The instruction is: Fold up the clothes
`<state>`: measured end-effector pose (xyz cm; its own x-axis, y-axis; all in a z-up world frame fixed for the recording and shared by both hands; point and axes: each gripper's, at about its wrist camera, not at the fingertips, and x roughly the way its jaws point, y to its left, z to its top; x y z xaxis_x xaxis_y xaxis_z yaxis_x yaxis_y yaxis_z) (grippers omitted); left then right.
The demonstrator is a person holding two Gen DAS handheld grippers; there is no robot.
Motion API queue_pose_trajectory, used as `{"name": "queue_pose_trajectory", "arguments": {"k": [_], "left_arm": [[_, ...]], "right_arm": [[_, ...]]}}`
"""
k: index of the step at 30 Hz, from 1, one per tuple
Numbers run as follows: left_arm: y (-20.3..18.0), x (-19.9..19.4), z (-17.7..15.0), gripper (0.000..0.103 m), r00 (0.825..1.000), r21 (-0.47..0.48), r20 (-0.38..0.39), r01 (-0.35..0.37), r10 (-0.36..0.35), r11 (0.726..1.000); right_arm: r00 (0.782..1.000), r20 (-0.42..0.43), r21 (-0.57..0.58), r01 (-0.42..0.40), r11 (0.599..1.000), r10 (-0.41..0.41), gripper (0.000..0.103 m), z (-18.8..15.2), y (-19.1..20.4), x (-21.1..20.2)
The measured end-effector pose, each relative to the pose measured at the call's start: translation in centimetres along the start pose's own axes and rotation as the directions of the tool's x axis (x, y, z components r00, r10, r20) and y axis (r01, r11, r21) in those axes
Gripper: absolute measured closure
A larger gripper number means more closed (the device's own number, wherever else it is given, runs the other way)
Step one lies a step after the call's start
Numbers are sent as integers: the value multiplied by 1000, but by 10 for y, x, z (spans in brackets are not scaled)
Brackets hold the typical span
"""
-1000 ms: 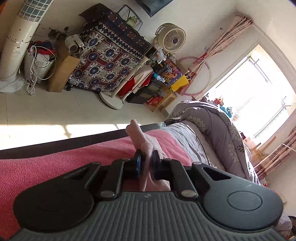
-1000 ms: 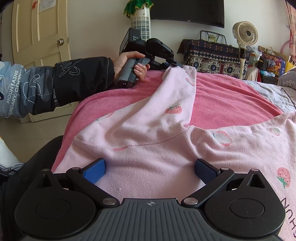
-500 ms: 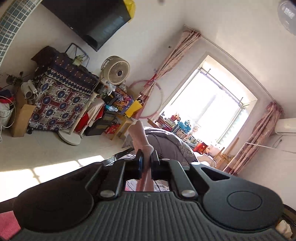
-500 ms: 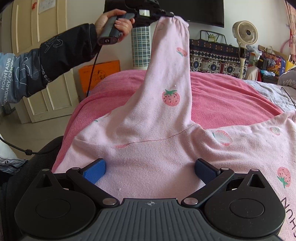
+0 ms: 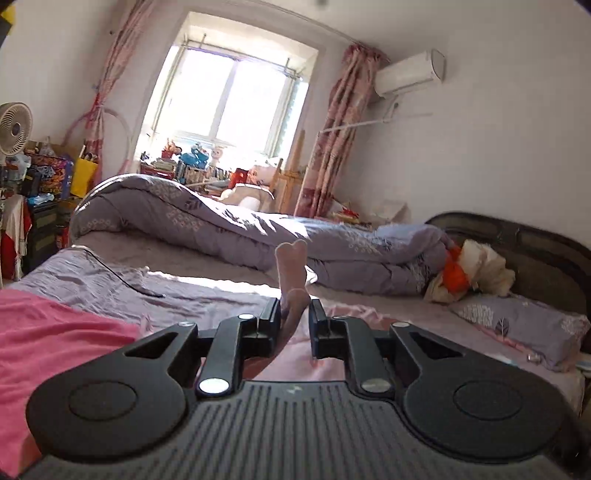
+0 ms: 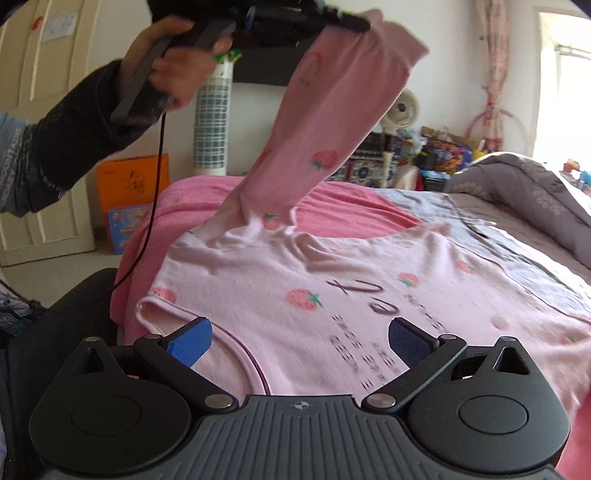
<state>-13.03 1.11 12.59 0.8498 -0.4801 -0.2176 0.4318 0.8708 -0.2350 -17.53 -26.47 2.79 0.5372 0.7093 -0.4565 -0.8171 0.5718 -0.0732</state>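
Pink shirt (image 6: pixel 332 295) lies flat on bed (image 6: pixel 498 221). Left tool (image 5: pixel 294 325) holds sleeve (image 6: pixel 332 110) aloft for folding inward; jaws opening, cuff btwn them. Right tool (image 6: pixel 299 339) spread wide, empty, just above shirt.

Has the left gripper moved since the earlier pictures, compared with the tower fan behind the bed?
Yes. In the right wrist view the left gripper went up and rightward, past the tower fan, lifting the pink sleeve off the bed. Its jaws are opening.
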Motion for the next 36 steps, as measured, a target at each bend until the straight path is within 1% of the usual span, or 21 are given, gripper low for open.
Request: {"name": "queue_pose_trajectory", "arguments": {"k": [1,3,5,6,8,10,11,12,13,15,17,18,19,20,24,26,28,30,32,34,36], "left_arm": [[-21,19,-31,49,997,43,-80,4,-1,999],[-48,41,-80,48,979,108,-200,-22,44,994],[-73,57,-125,48,938,174,-331,-49,105,984],[-80,55,-138,48,927,185,-358,-47,112,982],[-88,39,-148,48,936,203,-337,-36,104,978],[-90,10,-144,43,955,252,-281,-19,92,968],[-88,-6,-137,40,966,288,-228,-54,123,956],[-86,-21,-131,30,973,323,-173,-93,155,942],[-76,-35,-121,19,971,358,-95,-172,219,918],[-56,-56,-106,15,941,406,36,-323,338,855],[-22,-66,-95,14,858,435,110,-495,501,752],[-6,-66,-93,15,821,438,116,-548,560,713],[9,-67,-94,15,795,435,103,-576,597,692],[23,-66,-95,15,787,431,80,-580,612,691],[54,-55,-115,15,802,438,-33,-525,597,730],[62,-47,-129,17,790,435,-76,-523,609,733],[70,-48,-138,22,804,394,-91,-513,588,763],[77,-59,-138,26,819,330,-75,-518,569,789],[78,-63,-131,29,813,303,-16,-550,582,778],[79,-63,-123,29,810,300,38,-567,585,767],[84,-58,-120,32,821,305,19,-548,571,779]], "right_arm": [[998,13,51,58,997,-59,0,-12,-5,-19],[988,6,158,151,976,-154,0,-31,-13,-45],[973,-9,248,228,942,-233,0,-46,-19,-62],[965,-14,279,255,926,-262,0,-50,-20,-67],[956,-21,310,284,907,-292,0,-52,-22,-67],[955,-40,317,292,902,-295,0,-51,-23,-52],[956,-54,329,290,899,-289,0,-51,-24,-43],[959,-80,357,283,890,-273,0,-53,-27,-33],[961,-110,390,275,878,-252,0,-56,-30,-22],[948,-137,417,318,852,-287,0,-62,-27,-9],[926,-124,380,376,845,-356,0,-65,-16,-7],[919,-141,368,394,842,-368,0,-63,-14,-6],[916,-156,381,402,833,-371,0,-61,-15,-5],[914,-166,410,406,817,-371,0,-60,-17,-5],[901,-217,539,432,723,-376,0,-49,-26,-6],[898,-233,599,435,672,-374,0,-40,-28,-7],[910,-198,664,398,633,-365,0,-32,-28,-11],[940,-78,729,281,625,-333,0,-21,-27,-18],[951,5,752,200,628,-309,0,-8,-26,-18],[949,27,736,194,648,-315,0,8,-25,-8],[940,12,698,236,676,-341,3,23,-22,8]]}}
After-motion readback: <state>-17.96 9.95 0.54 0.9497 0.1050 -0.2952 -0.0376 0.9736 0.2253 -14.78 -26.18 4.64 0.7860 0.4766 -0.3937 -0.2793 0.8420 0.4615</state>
